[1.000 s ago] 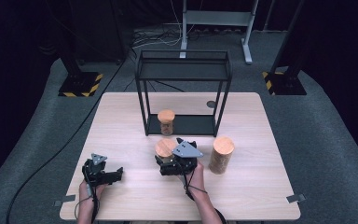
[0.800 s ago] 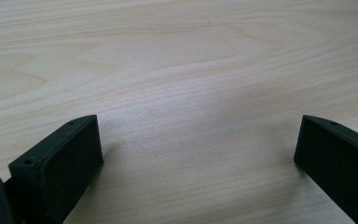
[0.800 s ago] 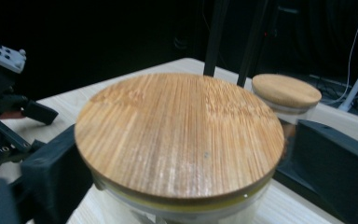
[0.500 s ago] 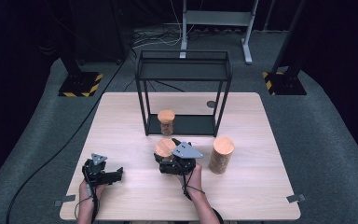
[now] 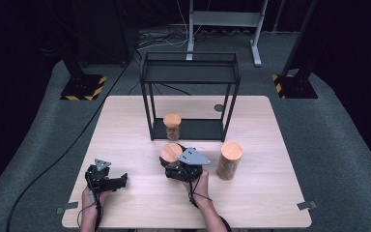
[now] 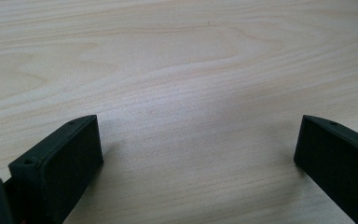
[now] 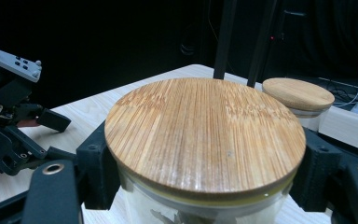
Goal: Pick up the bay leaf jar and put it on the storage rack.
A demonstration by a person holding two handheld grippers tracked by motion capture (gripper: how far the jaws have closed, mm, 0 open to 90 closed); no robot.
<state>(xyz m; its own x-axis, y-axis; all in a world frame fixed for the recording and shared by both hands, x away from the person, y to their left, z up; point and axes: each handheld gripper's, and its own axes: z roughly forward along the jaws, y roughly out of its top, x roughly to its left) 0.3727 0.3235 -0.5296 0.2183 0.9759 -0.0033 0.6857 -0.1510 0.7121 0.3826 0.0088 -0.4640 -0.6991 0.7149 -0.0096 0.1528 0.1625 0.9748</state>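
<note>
Right hand-held gripper (image 7: pixel 205 186) clamps bamboo-lidded jar (image 7: pixel 205 130) (left (image 6: pixel 198 154) gapes).

Bright, even tabletop (image 5: pixel 125 121) (soft shadows), black blurry surroundings.

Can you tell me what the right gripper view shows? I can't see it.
A glass jar with a round bamboo lid sits gripped between the right tool's black jaws. Behind it stands another lidded jar, and the left tool rests on the wooden table.
</note>
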